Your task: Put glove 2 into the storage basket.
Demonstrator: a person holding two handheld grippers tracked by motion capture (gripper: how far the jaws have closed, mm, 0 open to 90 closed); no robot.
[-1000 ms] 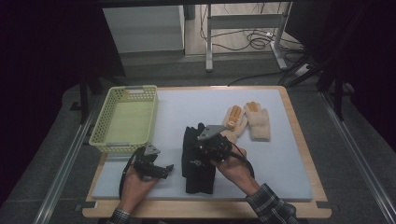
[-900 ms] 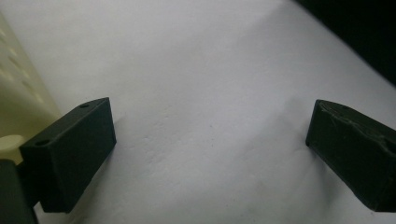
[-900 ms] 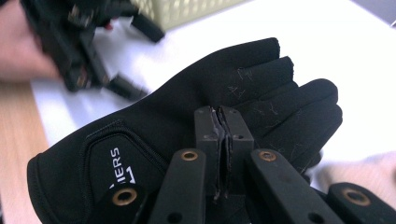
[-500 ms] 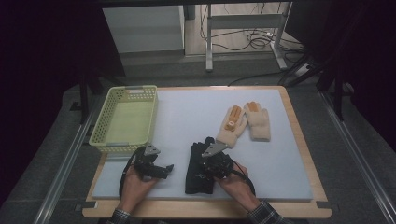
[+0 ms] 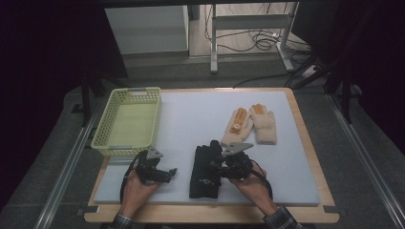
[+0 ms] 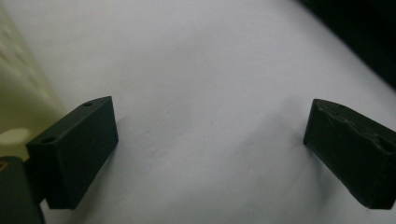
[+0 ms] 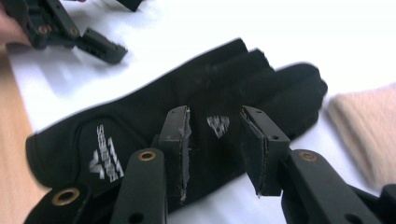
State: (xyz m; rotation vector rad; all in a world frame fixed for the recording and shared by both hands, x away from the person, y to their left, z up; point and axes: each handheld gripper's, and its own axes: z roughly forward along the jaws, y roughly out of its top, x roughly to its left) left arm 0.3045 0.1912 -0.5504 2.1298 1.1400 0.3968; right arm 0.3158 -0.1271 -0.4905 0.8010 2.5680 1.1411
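Observation:
A pair of black gloves point(image 5: 204, 174) lies flat on the white mat point(image 5: 191, 114) near its front edge; a white logo shows on the top black glove point(image 7: 140, 112). My right gripper point(image 5: 216, 167) hangs just over it. Its jaws point(image 7: 215, 114) have just been opening; they stand partly apart above the glove's back, and the pads do not press on it. To the left, my left gripper point(image 5: 168, 172) rests low over bare mat, open wide point(image 6: 210, 140) with nothing between its fingers. The left gripper point(image 7: 100, 46) also shows in the right gripper view.
A pair of beige fuzzy gloves point(image 5: 252, 125) lies behind and to the right of the black ones; its edge point(image 7: 369, 130) is close to the right gripper. A pale yellow mesh basket point(image 5: 111, 125) stands at the mat's left side. The wooden table edge point(image 5: 210, 214) runs along the front.
My right gripper has come down and toward the near edge over the black gloves, and its jaws have parted. The left gripper has stayed put.

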